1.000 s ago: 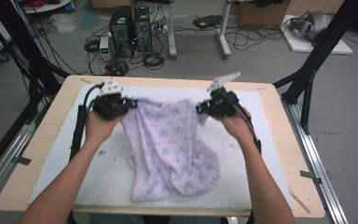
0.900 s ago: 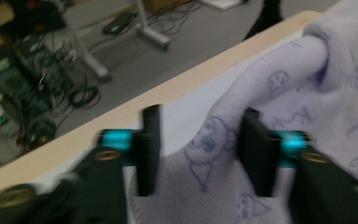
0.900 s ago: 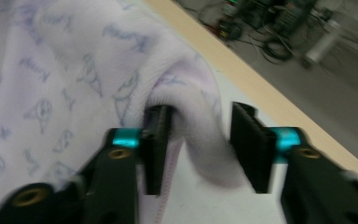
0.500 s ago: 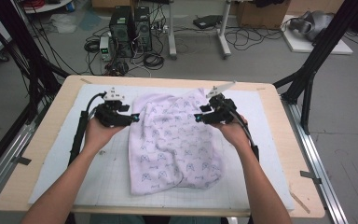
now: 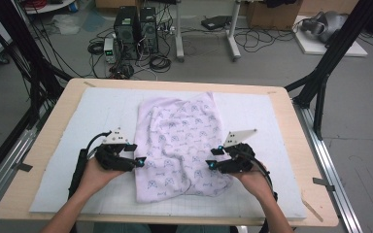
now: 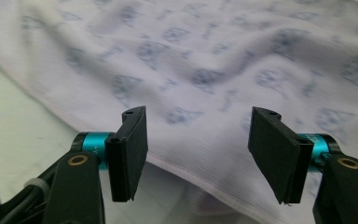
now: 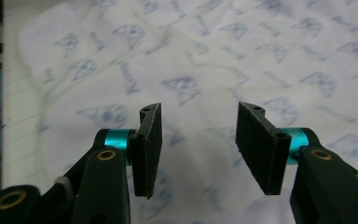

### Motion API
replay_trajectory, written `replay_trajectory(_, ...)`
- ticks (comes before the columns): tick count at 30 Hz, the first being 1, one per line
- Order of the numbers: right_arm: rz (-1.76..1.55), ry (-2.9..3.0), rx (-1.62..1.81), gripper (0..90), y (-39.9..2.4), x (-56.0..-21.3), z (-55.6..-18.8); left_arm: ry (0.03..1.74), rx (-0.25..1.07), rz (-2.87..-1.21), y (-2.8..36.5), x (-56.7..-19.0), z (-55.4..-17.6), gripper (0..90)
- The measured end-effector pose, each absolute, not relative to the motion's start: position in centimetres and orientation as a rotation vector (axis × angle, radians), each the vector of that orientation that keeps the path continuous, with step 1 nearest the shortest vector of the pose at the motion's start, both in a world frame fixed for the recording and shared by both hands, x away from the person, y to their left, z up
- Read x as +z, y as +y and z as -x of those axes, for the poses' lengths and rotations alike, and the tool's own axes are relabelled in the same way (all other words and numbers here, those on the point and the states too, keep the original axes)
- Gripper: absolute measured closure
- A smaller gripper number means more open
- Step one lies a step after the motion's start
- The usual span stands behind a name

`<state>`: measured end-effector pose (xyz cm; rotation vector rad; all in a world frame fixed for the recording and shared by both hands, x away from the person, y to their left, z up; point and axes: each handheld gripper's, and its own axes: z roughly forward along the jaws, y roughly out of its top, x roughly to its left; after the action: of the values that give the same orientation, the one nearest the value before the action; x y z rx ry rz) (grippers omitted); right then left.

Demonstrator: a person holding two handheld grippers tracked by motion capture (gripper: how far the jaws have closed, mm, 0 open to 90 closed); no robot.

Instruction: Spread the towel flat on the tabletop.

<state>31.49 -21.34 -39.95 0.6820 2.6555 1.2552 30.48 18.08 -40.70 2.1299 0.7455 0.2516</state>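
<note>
At lower left of the high view, the left tongs have a black body, a pale three-cornered plate on top and a black cable looping back along the bare forearm. The right tongs, lower centre-right, match. Up close, each has flat black pads, teal collars and brass-ringed pivot screws.

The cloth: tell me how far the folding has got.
Done: the patterned cloth lies folded on the white mat, released. In hand: nothing; the left gripper and right gripper sit at its near side edges, jaws just opened, empty. Left: probably another fold; wrinkles remain.
</note>
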Motion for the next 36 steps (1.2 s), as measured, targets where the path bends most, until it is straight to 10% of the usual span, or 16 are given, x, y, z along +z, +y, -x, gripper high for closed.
replay_trajectory(6,-0.671,2.714,1.279,50.1,-21.1,-42.1,-29.9,0.687,0.204,-2.229,17.6,-42.9,-29.8,60.9)
replay_trajectory(11,-0.625,2.771,1.259,77.4,-20.4,-43.0,-29.9,0.678,0.25,-2.225,17.3,-42.8,-29.9,82.8)
replay_trajectory(30,-0.84,2.64,1.234,81.7,-19.6,-41.6,-38.3,0.978,0.362,-2.102,18.1,-42.3,-39.0,82.6)
replay_trajectory(36,-0.877,2.608,1.274,70.9,-20.2,-41.3,-38.5,0.975,0.333,-2.077,18.8,-41.5,-38.5,64.2)
